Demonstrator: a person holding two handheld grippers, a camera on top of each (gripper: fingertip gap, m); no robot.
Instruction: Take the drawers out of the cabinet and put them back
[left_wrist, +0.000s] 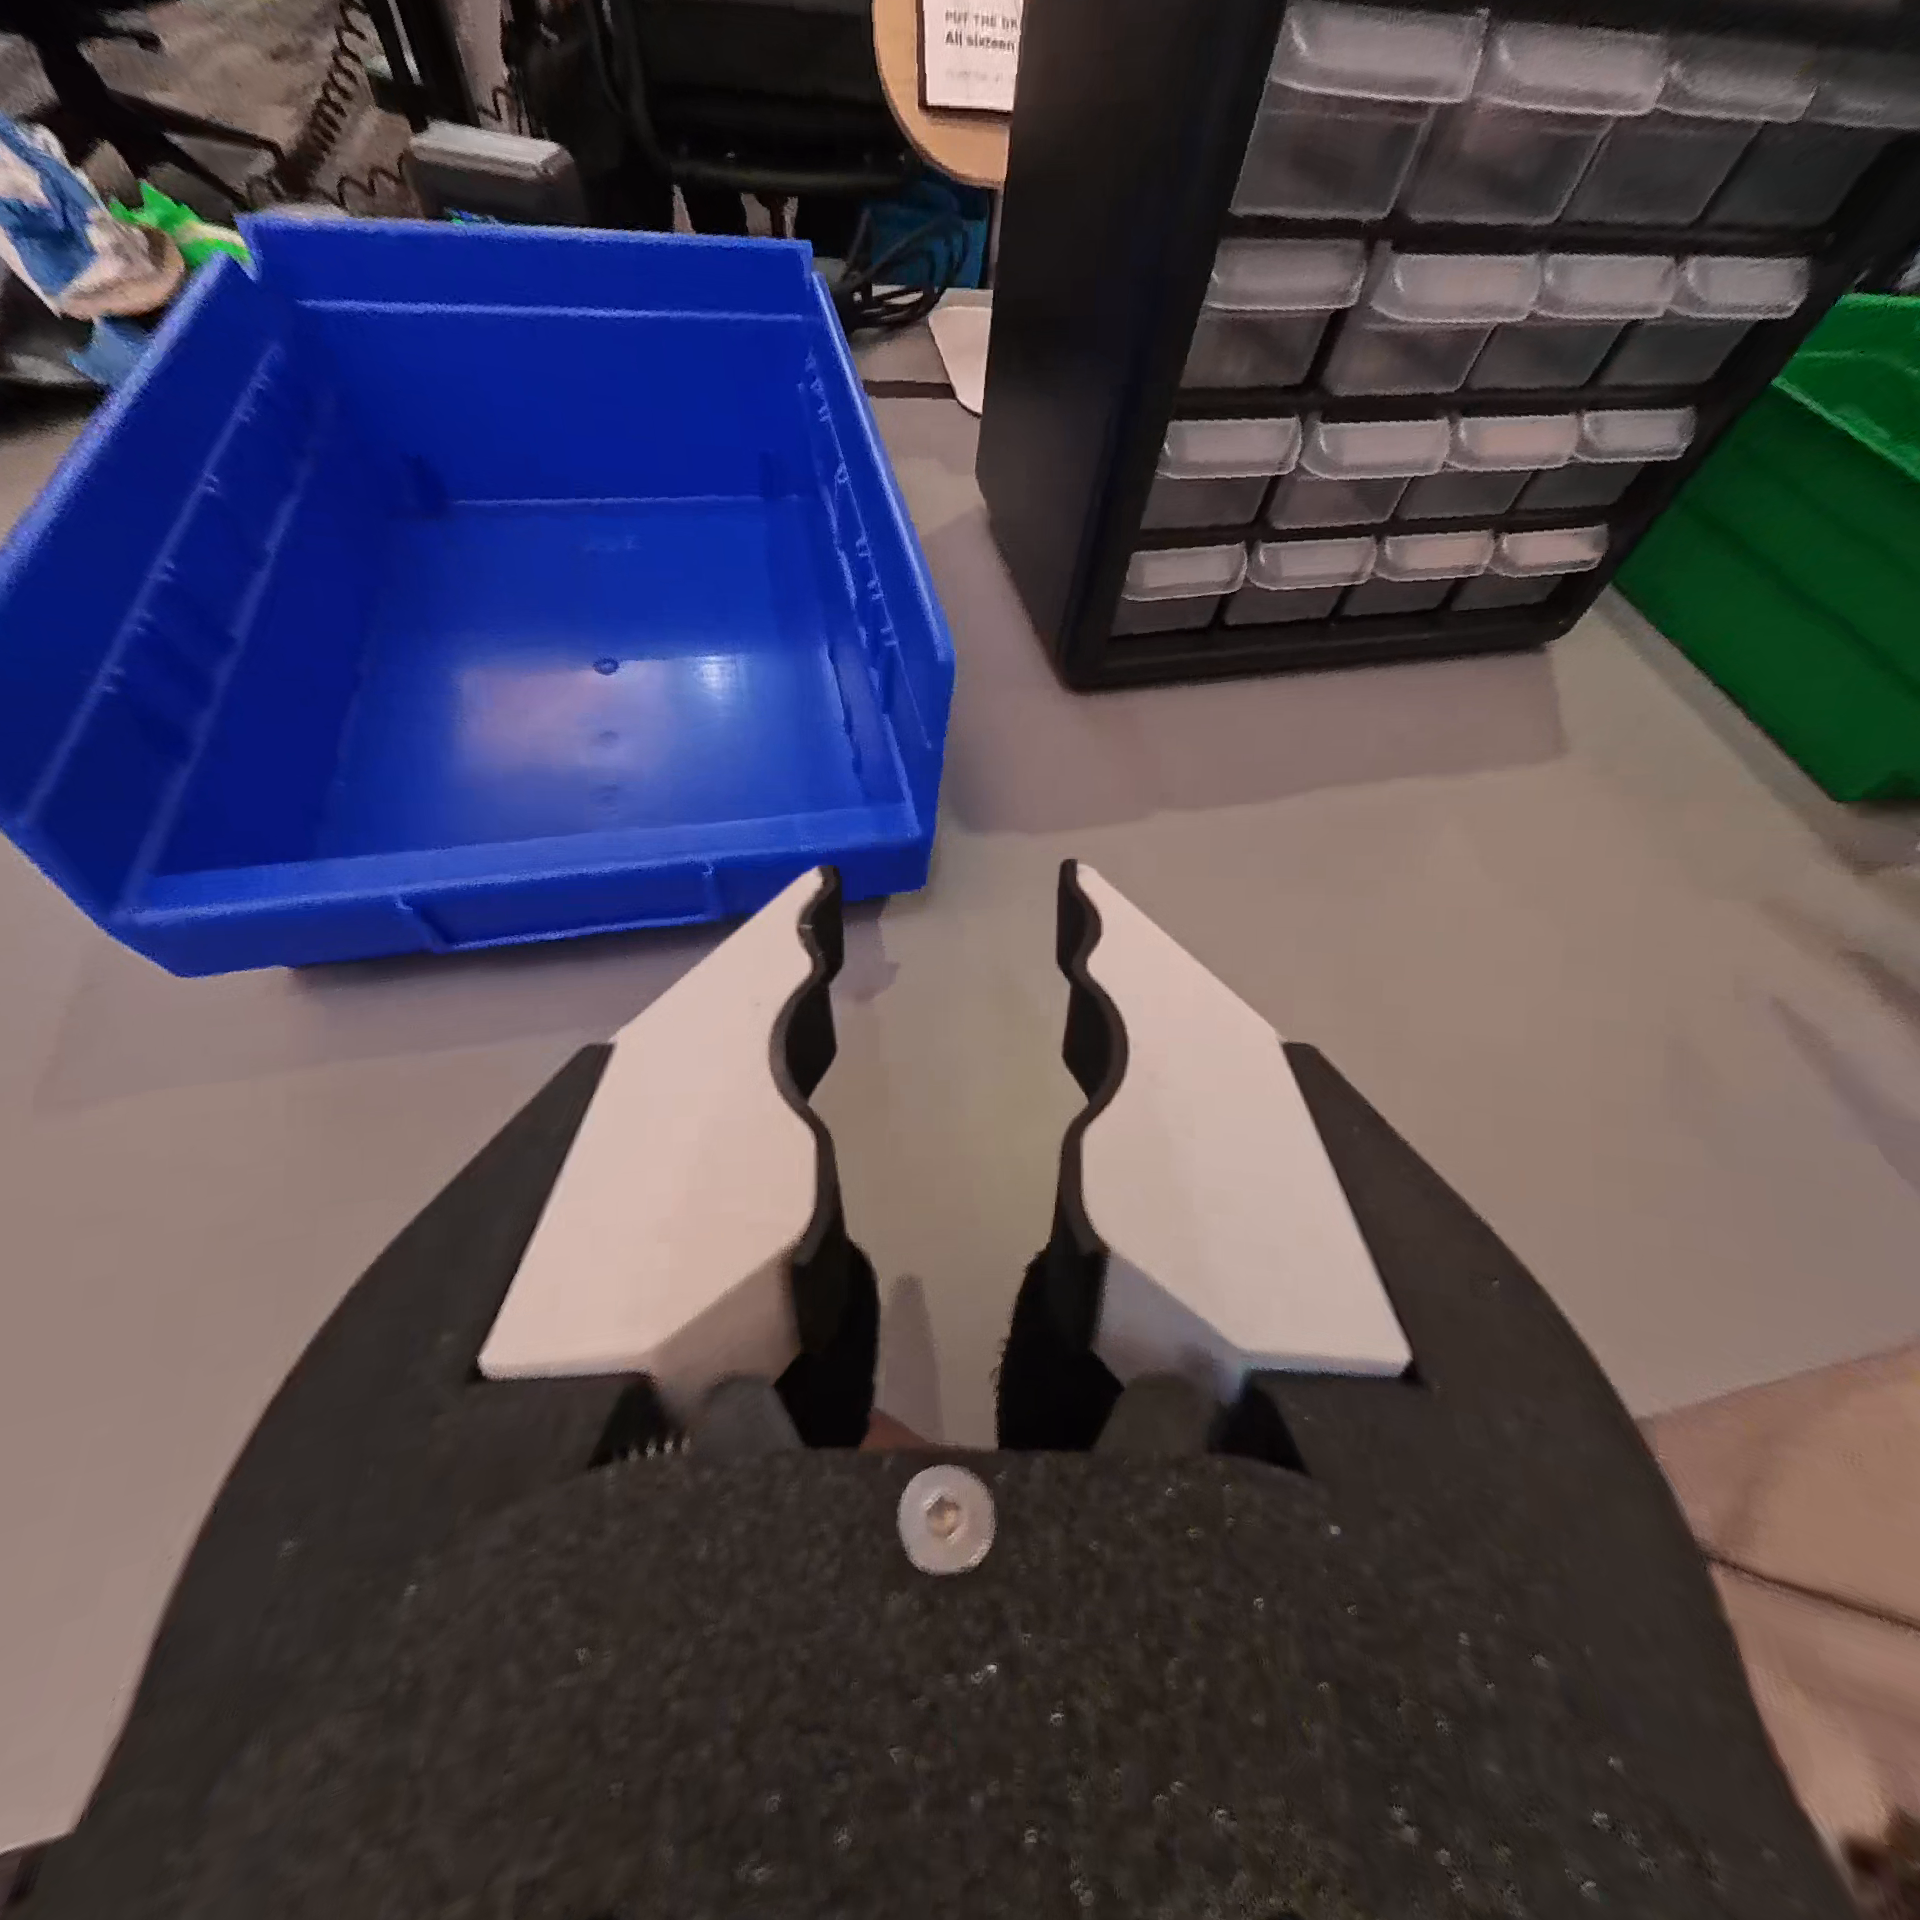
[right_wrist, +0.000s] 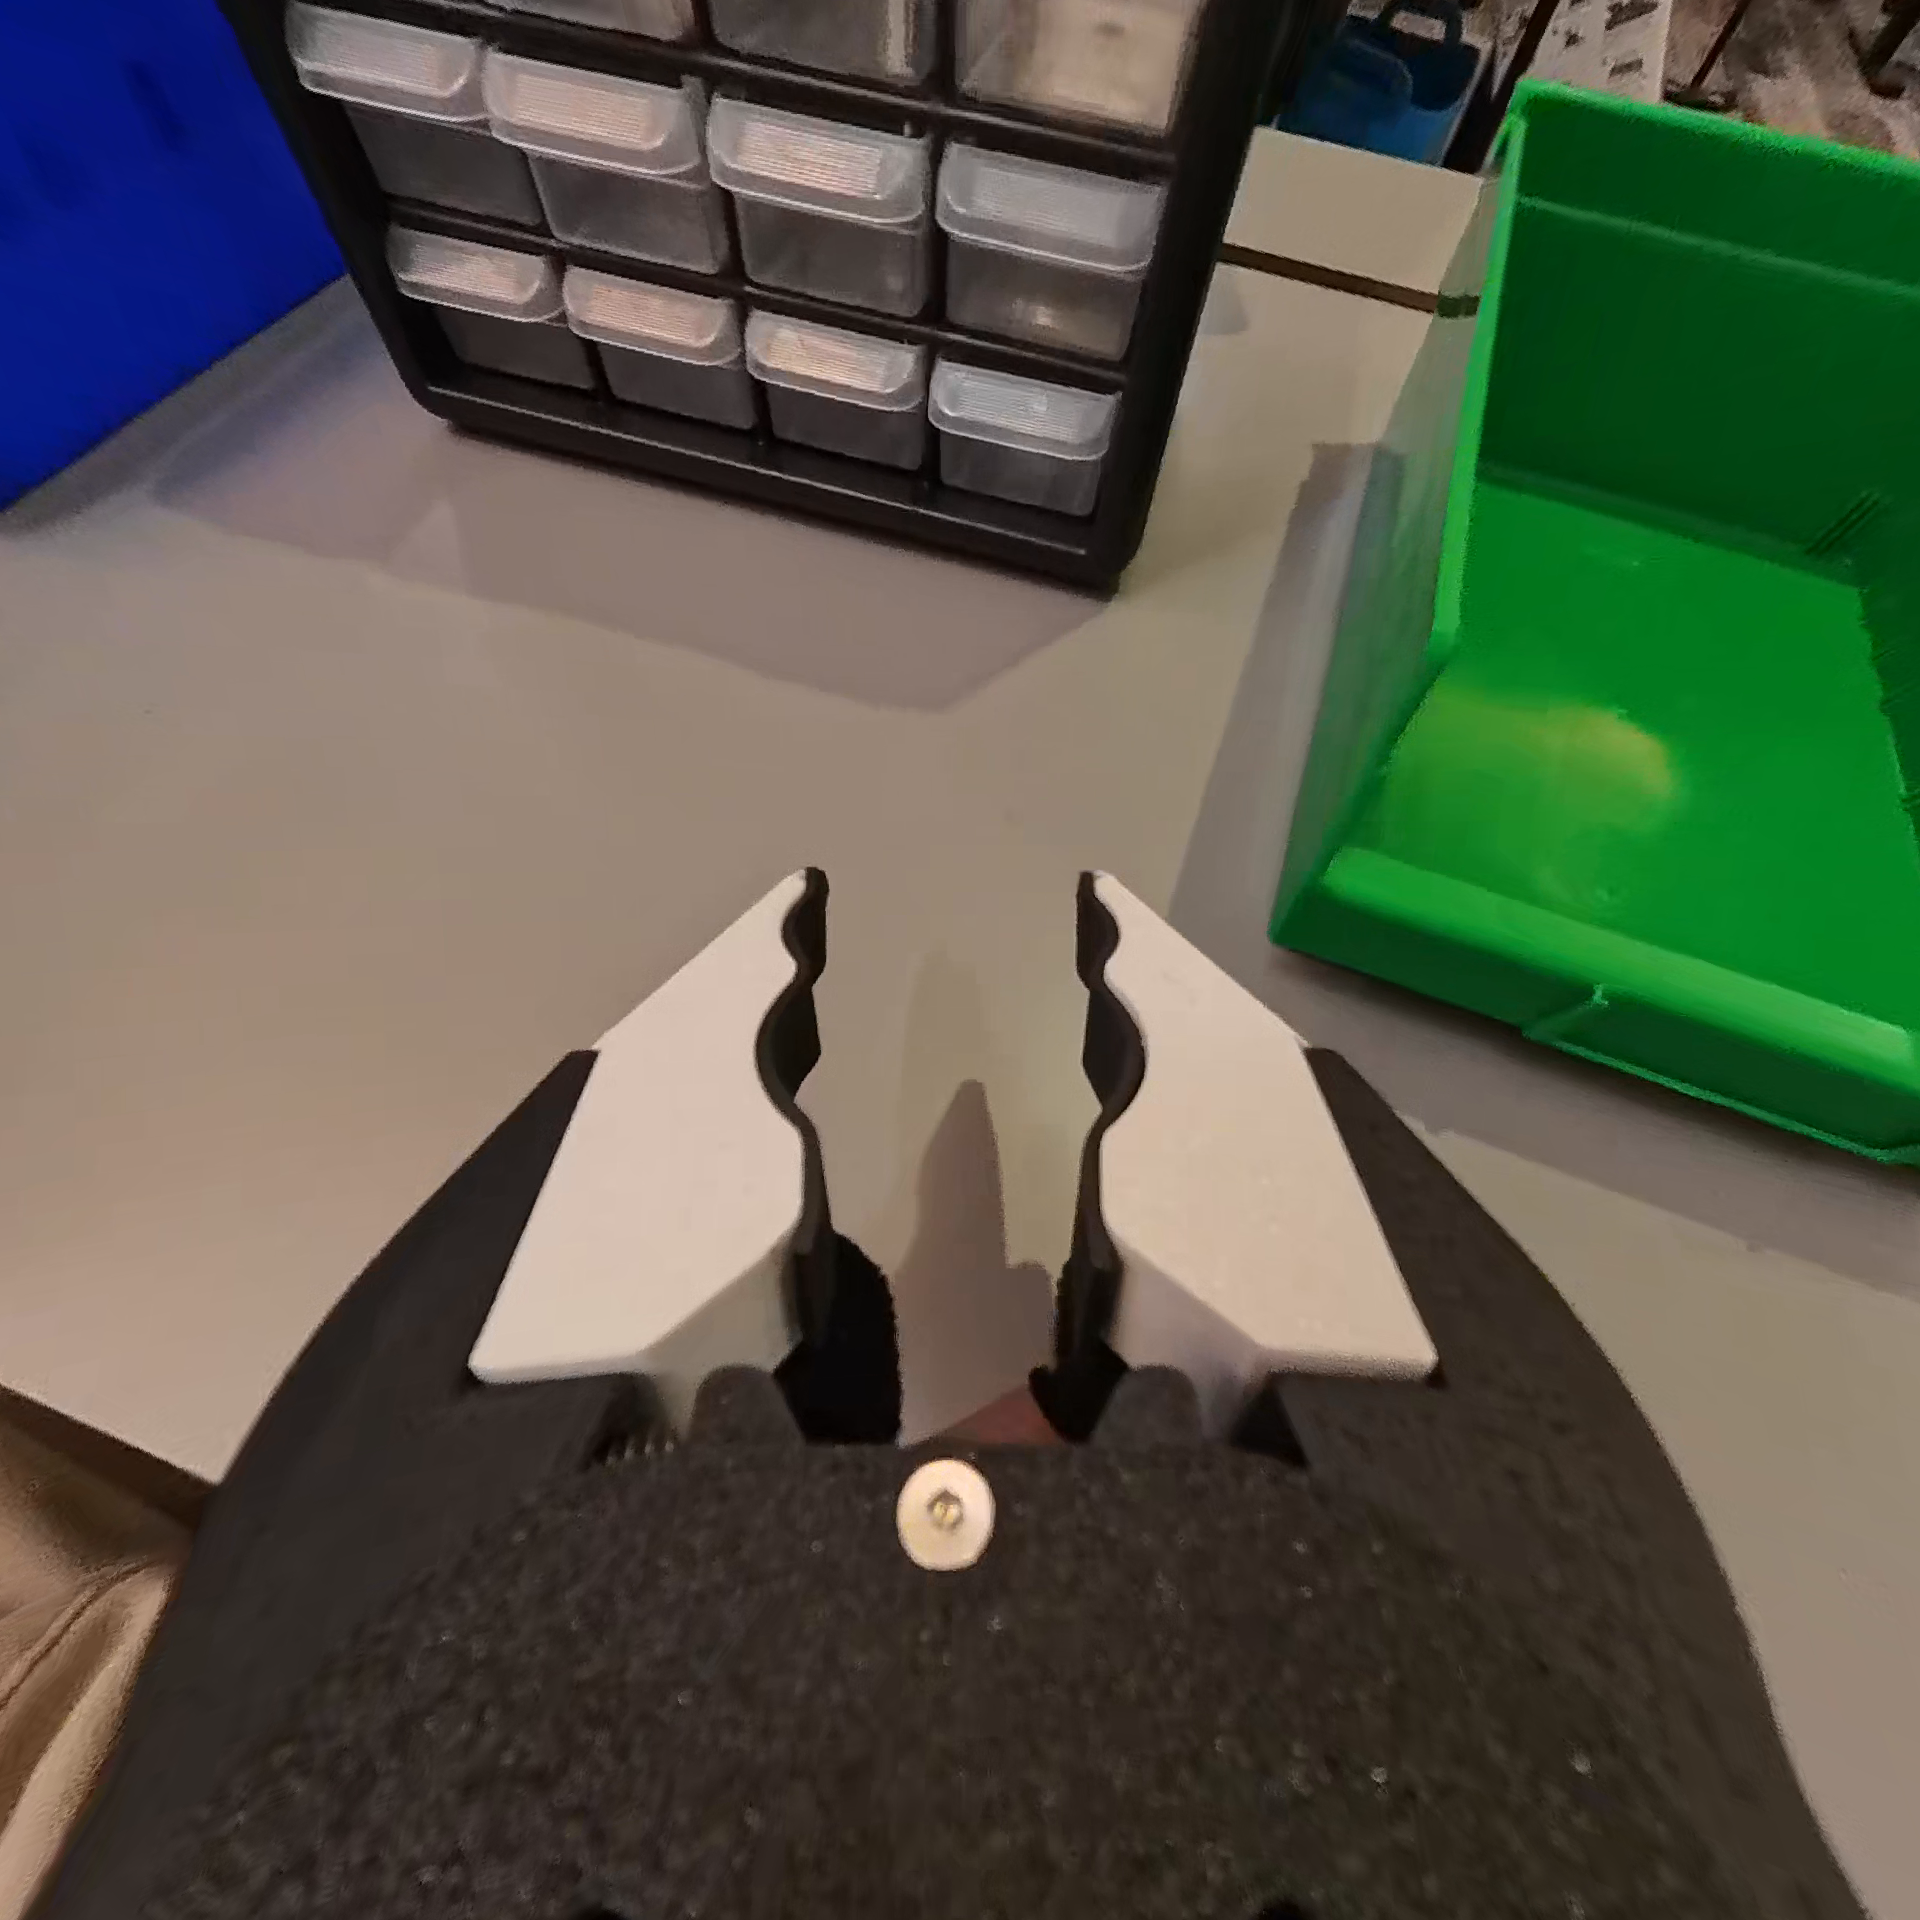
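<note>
While both tools hover above the grey table (left_wrist: 1299, 987), nothing is in hand: my left gripper (left_wrist: 948, 883) has its jaws parted and empty, and my right gripper (right_wrist: 951, 888) likewise. I see the black cabinet (left_wrist: 1101, 312) standing between the blue bin (left_wrist: 520, 894), which is empty, and the green bin (right_wrist: 1558, 966), whose visible part is also bare. Every clear drawer (right_wrist: 1023, 436) I can see sits seated in its slot. I judge the removal step has not begun. Next move calls for bringing one gripper level with a drawer's front lip, pinching it squarely, and pulling straight out so the drawer does not bind in the frame.
</note>
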